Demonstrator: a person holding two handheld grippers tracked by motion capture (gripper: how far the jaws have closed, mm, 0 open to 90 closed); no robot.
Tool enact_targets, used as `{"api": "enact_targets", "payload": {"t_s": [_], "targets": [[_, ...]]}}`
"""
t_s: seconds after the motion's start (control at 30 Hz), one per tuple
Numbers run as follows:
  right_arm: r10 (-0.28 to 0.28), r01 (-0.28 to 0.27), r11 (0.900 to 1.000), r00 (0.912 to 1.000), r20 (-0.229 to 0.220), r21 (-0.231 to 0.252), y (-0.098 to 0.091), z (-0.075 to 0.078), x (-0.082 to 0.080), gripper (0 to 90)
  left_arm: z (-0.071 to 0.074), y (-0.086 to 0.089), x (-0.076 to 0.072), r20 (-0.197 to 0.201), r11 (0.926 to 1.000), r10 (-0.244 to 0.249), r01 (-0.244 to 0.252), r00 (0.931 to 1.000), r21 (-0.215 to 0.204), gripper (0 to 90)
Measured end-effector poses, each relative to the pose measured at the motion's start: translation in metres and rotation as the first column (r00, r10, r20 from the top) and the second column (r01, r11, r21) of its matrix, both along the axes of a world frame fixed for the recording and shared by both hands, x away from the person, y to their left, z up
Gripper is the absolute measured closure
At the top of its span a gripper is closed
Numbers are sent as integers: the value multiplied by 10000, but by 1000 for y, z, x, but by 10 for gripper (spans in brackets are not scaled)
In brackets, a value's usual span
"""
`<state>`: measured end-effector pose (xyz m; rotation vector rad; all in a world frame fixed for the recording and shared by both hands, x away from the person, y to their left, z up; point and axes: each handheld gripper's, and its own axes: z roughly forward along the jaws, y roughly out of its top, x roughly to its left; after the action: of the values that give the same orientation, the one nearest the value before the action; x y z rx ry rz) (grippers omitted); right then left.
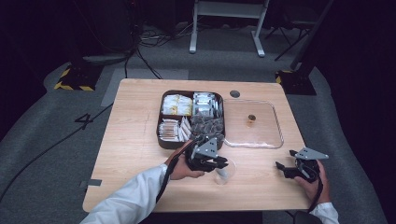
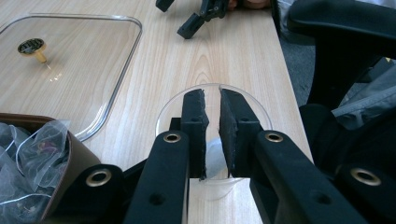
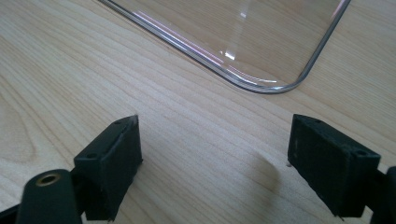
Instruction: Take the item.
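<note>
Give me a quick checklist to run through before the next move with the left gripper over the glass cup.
1. Glass cup upright on the table: ok.
2. Left gripper over the cup's mouth, jaws a narrow gap apart, nothing seen pinched: ok.
3. Pale thing lies inside the cup; what it is: cannot tell.
4. Right gripper open over bare table, apart from the cup: ok.
5. Clear lid off the box, lying flat beside it: ok.
</note>
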<state>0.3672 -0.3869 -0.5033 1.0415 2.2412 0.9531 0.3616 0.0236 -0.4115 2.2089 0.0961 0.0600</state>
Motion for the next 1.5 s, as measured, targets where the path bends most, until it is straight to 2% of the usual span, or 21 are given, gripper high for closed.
{"api": "enact_targets", "payload": {"t_s": [0.3,0.5,0.63,0.73,0.77,0.8,1.0,1.07,1.13,1.2,1.23,1.3,1.4,1.5], "targets": [[-1,1,10000,10000,-6,9,0,0,0,178,0,3,0,69,10000,62,-61,10000,-75,804],[-2,2,10000,10000,0,-1,0,0,0,178,7,6,-1,472,9996,280,-284,9985,63,756],[16,-16,10000,10000,18,-14,0,0,0,178,11,14,0,791,9969,774,-781,9939,53,656],[16,-16,10000,10000,-8,4,0,0,0,178,14,19,2,807,9943,1051,-1061,9912,79,582],[16,-16,10000,10000,-8,4,0,0,0,178,14,20,3,820,9933,1143,-1154,9901,95,582],[21,-21,10000,10000,-6,4,0,0,0,178,16,23,3,1073,9914,1251,-1284,9863,243,540],[17,-17,10000,10000,-12,7,0,0,0,178,17,30,4,1157,9847,1651,-1704,9795,374,398],[27,-27,10000,10000,-22,21,0,0,1,178,17,34,3,1092,9824,1815,-1851,9773,239,338],[30,-30,10000,10000,-21,23,0,0,1,178,17,35,4,1165,9816,1848,-1890,9758,258,314],[13,-13,10000,10000,-8,3,0,0,0,178,18,40,4,1207,9766,2107,-2143,9701,175,287],[13,-13,10000,10000,-8,3,0,0,0,178,18,40,4,1207,9766,2107,-2143,9701,175,271],[9,-9,10000,10000,-7,3,0,0,0,178,17,43,5,1048,9730,2273,-2303,9682,176,257],[5,-5,10000,10000,1,-3,0,0,0,178,12,47,5,1067,9673,2445,-2501,9638,424,198],[6,-6,10000,10000,2,-4,0,0,0,178,11,49,4,1188,9662,2448,-2523,9623,531,177]]}}
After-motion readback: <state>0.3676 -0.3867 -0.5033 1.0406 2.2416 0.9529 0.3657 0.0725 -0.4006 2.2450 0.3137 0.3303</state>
